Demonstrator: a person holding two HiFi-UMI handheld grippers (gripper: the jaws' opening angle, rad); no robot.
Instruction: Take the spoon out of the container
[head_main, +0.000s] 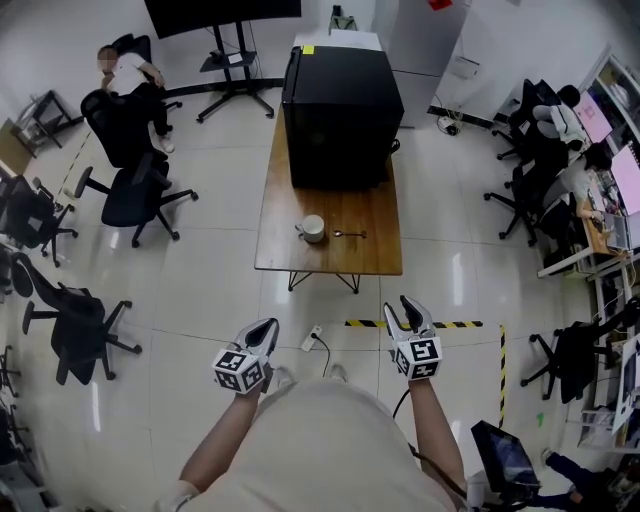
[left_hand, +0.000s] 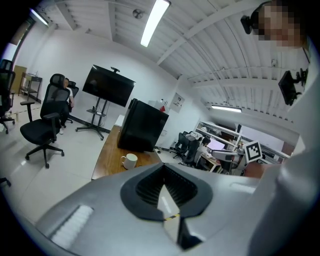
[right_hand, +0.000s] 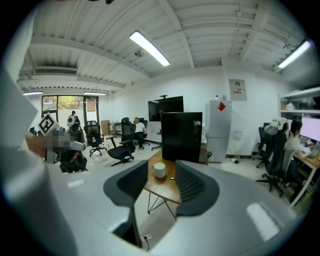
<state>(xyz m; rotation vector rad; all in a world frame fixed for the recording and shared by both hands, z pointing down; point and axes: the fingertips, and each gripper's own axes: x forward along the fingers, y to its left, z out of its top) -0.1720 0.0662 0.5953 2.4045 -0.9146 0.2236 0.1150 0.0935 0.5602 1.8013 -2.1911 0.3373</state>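
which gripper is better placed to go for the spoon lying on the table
Right, probably. The spoon lies right of the white mug, on the side of the right gripper, whose jaws stand open. The left gripper is shut. Both are well short of the table.

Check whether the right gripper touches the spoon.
Apart. Head view: the right gripper hangs over the floor, short of the table, where the spoon lies beside the mug.

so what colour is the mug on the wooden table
White or off-white, no pattern that I can see. The mug shows best in the left gripper view.
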